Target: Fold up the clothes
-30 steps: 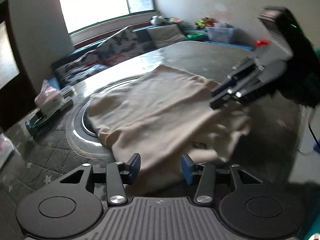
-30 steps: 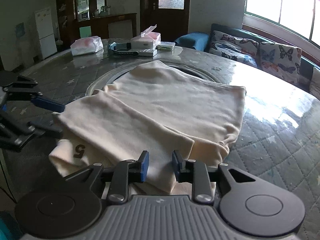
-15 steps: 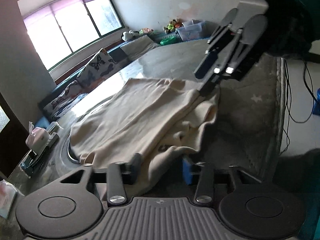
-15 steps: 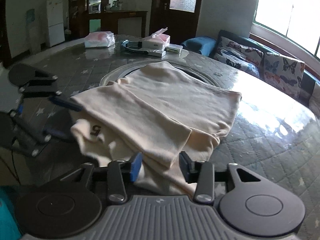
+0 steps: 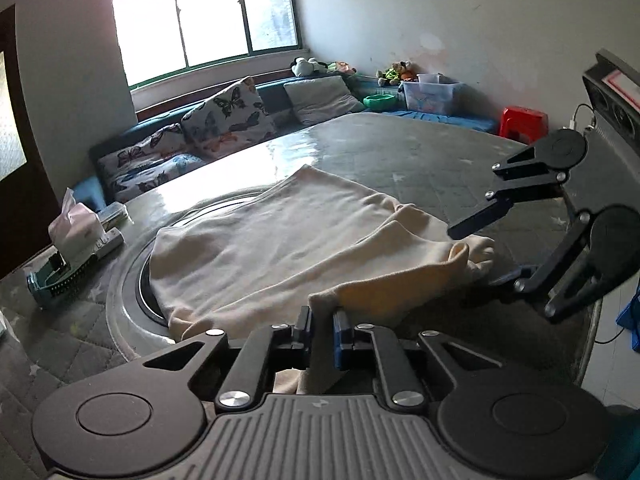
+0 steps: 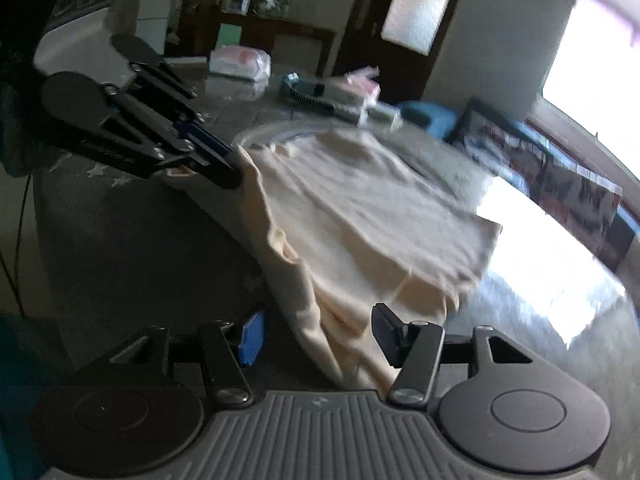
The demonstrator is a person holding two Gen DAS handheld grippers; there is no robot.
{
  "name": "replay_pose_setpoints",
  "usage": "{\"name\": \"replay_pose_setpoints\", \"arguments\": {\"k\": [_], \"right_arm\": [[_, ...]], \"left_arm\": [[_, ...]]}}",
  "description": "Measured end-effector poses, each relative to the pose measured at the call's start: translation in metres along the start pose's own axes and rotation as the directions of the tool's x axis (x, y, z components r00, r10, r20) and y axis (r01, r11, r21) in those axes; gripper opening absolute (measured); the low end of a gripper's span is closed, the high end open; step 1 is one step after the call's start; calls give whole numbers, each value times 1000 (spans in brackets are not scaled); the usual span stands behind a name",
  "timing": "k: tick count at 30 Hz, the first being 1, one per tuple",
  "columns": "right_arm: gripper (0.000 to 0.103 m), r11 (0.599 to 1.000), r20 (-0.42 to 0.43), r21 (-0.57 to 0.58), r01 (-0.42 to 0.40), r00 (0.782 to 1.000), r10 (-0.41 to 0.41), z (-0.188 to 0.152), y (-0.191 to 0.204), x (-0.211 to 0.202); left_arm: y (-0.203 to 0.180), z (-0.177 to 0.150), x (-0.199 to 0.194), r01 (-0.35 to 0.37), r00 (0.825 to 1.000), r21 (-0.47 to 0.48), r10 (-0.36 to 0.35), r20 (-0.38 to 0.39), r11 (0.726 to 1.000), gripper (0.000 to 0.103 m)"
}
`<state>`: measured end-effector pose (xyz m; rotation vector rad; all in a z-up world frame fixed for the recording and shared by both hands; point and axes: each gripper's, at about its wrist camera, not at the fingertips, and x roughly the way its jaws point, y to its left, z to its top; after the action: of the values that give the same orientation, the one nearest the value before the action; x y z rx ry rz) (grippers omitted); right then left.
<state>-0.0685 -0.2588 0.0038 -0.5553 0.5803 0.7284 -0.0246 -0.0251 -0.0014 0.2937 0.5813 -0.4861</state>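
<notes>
Daylight from a wide window (image 5: 208, 20) glares off the grey quilted table (image 5: 400, 148), which has a round inset ring near its middle. Cream garment (image 5: 280, 248) lies spread over the ring and the table's near half, its far part flat, its near edge bunched and lifted. Left gripper (image 5: 322, 330) is closed tight on a raised fold at the garment's near edge; cloth passes between the two blue-padded fingers and hangs down behind them. From the right wrist view the same gripper (image 6: 232, 168) pinches the corner of the garment (image 6: 360, 216), and the fabric drapes down from that point towards the camera. Right gripper (image 6: 316, 338) stands wide open, fingers well apart, with the hanging edge of the garment between them but touching neither pad as far as the blurred frame shows. In the left wrist view the right gripper (image 5: 484, 248) straddles the rolled end of the garment, upper finger above it, lower finger beneath. Tissue box (image 5: 76, 230) and a teal object (image 5: 52, 280) sit on the table's left edge, well apart from the garment. Butterfly-print cushions (image 5: 224, 120) line a bench under the window. Red stool (image 5: 524, 120) stands beyond the table's far right.
</notes>
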Motion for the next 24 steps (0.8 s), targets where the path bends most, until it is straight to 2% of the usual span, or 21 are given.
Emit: {"name": "replay_pose_setpoints", "arguments": {"k": [3, 5, 7, 9, 10, 12, 14, 19, 20, 23, 24], "right_arm": [[56, 999, 18, -38, 7, 1000, -7, 3, 4, 9], [49, 999, 10, -32, -19, 1000, 20, 5, 4, 15], [38, 999, 0, -21, -42, 999, 42, 6, 2, 20], [30, 998, -1, 1, -55, 998, 55, 9, -2, 20], [25, 998, -2, 12, -61, 998, 61, 10, -4, 21], [20, 997, -2, 39, -74, 997, 74, 13, -8, 21], [19, 994, -2, 65, -86, 996, 87, 16, -13, 21], [18, 986, -1, 126, -108, 994, 109, 19, -22, 22], [17, 984, 0, 137, -111, 994, 112, 19, -24, 23], [14, 981, -7, 158, -110, 994, 112, 18, -23, 23], [14, 981, -8, 163, -109, 994, 112, 18, -23, 23]], "left_arm": [[-1, -1, 1, 8, 1000, -1, -8, -5, 1000, 11], [-1, -2, 1, 5, 1000, 3, -5, -11, 1000, 15], [-1, -5, -1, 2, 1000, 10, -2, -13, 1000, 16], [-3, -9, -4, -5, 1000, 26, 5, -12, 1000, 28], [-5, -12, -6, -11, 1000, 44, 11, -10, 999, 30], [-10, -17, -8, -22, 1000, 82, 23, -9, 996, 33], [-15, -23, -9, -31, 999, 123, 33, -13, 992, 33], [-13, -24, -10, -51, 999, 134, 53, -13, 990, 34], [-13, -25, -10, -55, 998, 137, 57, -13, 989, 32], [-12, -26, -11, -67, 998, 144, 69, -13, 987, 12], [-12, -26, -11, -71, 997, 146, 73, -12, 987, 9]]}}
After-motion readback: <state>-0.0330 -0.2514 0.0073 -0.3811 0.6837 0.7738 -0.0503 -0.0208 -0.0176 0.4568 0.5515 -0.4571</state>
